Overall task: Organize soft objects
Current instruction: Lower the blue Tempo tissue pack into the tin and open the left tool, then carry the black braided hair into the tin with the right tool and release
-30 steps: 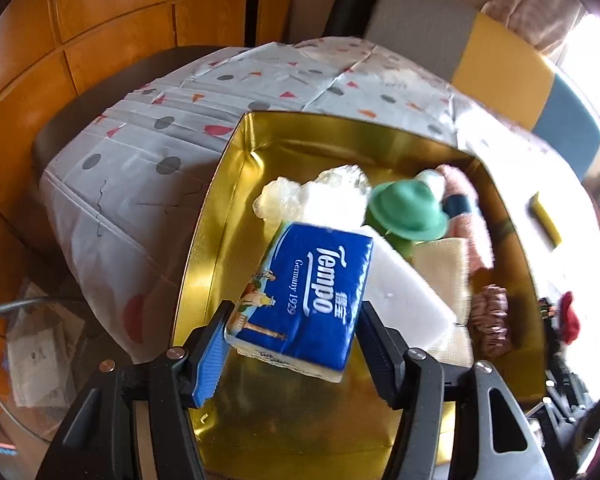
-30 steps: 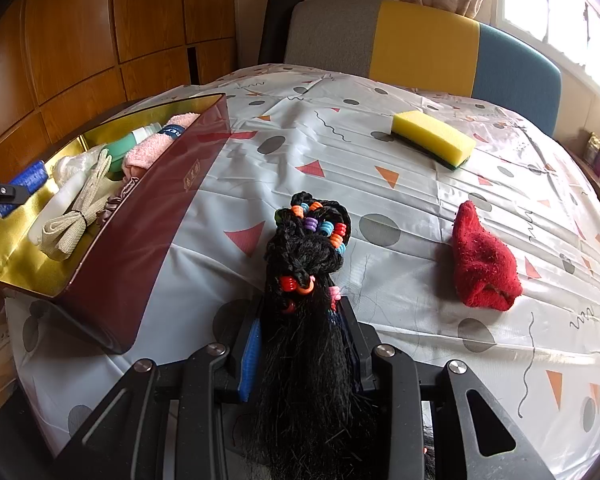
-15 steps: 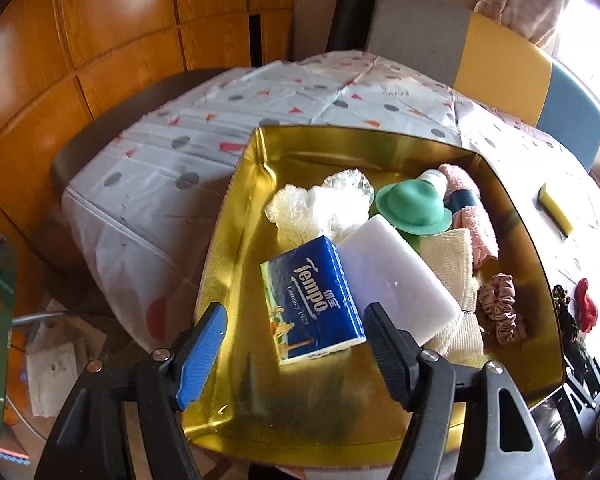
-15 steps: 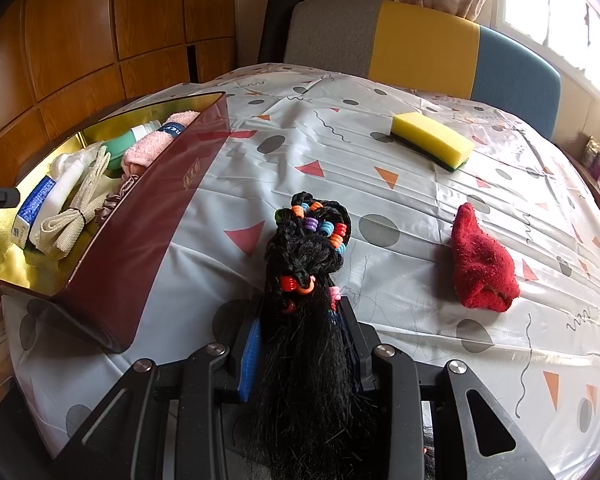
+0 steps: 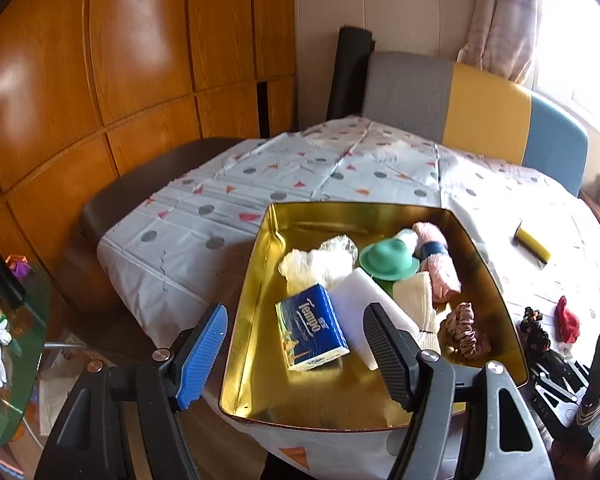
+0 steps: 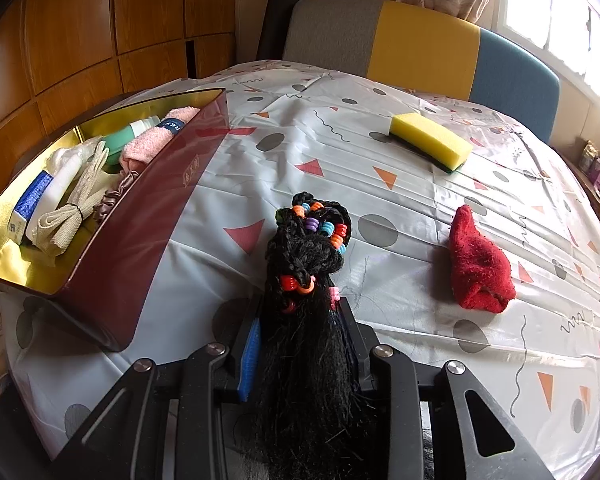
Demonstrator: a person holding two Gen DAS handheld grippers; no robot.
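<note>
Black braided hairpiece pinched in our right claw, left claw wide, empty; lift high over tin wall at 10 o'clock

The black hairpiece runs off the bottom edge, covering the right claw's pads; print on the tissue pack is partly unreadable.
</note>
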